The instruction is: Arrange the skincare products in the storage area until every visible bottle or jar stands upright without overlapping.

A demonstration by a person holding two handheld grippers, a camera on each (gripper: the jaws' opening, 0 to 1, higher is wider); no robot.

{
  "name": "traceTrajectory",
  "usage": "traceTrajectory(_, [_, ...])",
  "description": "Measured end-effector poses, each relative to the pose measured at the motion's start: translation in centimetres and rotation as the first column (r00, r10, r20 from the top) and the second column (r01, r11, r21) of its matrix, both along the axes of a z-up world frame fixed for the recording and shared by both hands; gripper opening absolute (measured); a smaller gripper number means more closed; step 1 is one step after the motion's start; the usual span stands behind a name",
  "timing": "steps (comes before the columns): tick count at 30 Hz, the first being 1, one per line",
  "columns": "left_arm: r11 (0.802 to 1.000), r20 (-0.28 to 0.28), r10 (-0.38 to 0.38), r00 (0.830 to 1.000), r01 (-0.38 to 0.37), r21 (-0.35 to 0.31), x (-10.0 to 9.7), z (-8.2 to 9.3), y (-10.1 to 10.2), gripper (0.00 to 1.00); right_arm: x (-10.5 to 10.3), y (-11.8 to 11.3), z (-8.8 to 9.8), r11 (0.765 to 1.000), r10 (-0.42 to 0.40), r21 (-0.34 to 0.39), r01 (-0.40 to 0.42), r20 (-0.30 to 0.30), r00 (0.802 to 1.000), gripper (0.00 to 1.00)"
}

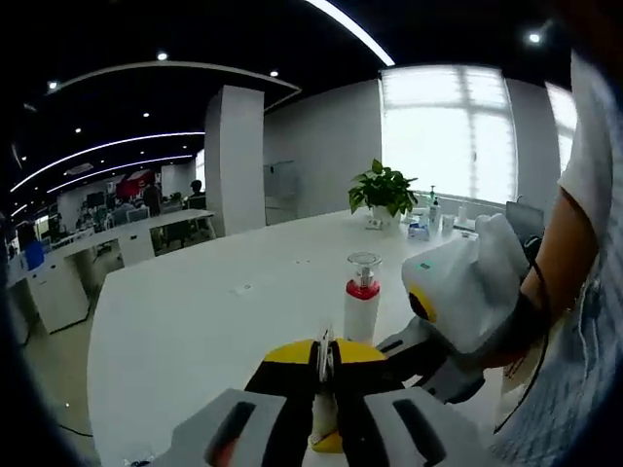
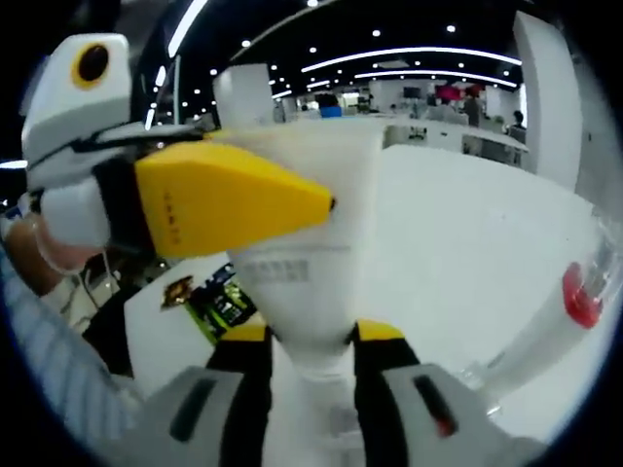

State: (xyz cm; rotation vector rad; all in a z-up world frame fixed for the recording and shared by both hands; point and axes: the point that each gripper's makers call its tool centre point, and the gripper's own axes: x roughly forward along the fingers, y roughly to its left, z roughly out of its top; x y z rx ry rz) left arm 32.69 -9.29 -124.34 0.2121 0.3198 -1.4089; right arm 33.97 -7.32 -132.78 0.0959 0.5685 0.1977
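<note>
A white tube [image 2: 304,263] is held between both grippers above the white table [image 1: 195,311]. My right gripper [image 2: 313,339] is shut on its narrow lower end, yellow tips on either side. My left gripper [image 2: 234,199] reaches in from the left and pinches the tube's wide upper end. In the left gripper view, my left gripper [image 1: 326,358] is shut on the tube's thin flat edge [image 1: 325,372], and the right gripper [image 1: 394,350] comes in from the right. Just beyond stands an upright white bottle [image 1: 362,300] with a red band and clear cap; the same bottle [image 2: 569,297] appears at the right.
A potted plant [image 1: 382,188] and small bottles [image 1: 429,216] stand at the table's far end by the window. The person's arm [image 1: 565,243] fills the right side. A green and black package [image 2: 220,300] lies beyond the table edge. Office desks sit in the background.
</note>
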Motion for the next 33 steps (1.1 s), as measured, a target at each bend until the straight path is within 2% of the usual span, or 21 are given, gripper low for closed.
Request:
traceTrajectory(5, [1.0,0.036,-0.012,0.999,0.011,0.017,0.4,0.0,-0.5,0.06,0.4,-0.3,-0.2,1.0,-0.008,-0.026,0.007,-0.02,1.0,0.3])
traceTrajectory(15, [0.999,0.022,-0.048,0.999,0.047,0.015,0.4,-0.2,0.0,0.06,0.6,-0.3,-0.5,0.998,0.01,-0.061,-0.012,-0.032,0.999,0.3])
traceTrajectory(19, [0.998,0.074,-0.047,0.996,0.044,0.043,0.6,-0.4,0.3,0.06,0.7,0.0,-0.4,0.996,0.023,-0.087,-0.025,-0.021,1.0,0.3])
traceTrajectory(22, [0.998,0.064,-0.041,0.997,0.039,0.04,0.8,-0.4,0.6,0.06,0.8,0.1,-0.4,0.996,0.029,-0.09,-0.029,-0.004,1.0,0.3])
traceTrajectory(25, [1.0,0.007,-0.028,1.0,0.028,0.006,0.9,-0.4,0.9,0.06,0.9,0.3,-0.2,0.995,0.032,-0.091,-0.027,0.048,0.998,0.3])
traceTrajectory(33, [0.999,0.039,-0.046,0.998,0.045,0.03,0.8,-0.5,1.0,0.06,1.0,0.4,0.0,0.997,0.02,-0.078,-0.012,0.1,0.995,0.31])
